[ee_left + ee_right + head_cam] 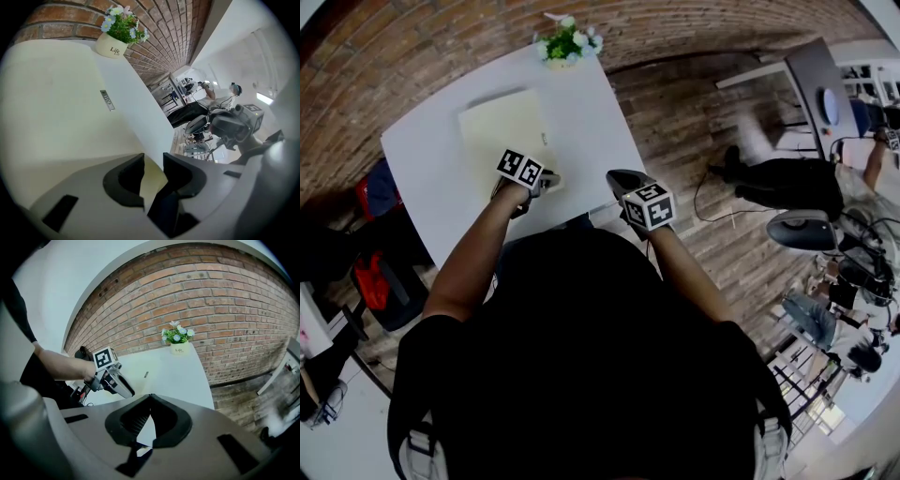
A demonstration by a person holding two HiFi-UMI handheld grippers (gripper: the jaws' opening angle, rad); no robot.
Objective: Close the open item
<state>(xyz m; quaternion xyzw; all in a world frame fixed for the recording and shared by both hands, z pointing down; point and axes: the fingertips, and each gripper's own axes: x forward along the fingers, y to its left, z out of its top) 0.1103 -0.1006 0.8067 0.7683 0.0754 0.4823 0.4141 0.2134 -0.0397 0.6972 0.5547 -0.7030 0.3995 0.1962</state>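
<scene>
A cream folder [506, 131] lies on the white tabletop [600, 112], with a flower pot [567, 47] at the far edge by a brick wall [234, 310]. The left hand-held gripper [153, 160] stands apart, the right hand-held gripper [149, 400] together.

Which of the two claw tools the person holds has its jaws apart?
The left gripper, by the cream folder: a clear gap shows between its jaws. The right gripper has its jaws meeting at the tips.
</scene>
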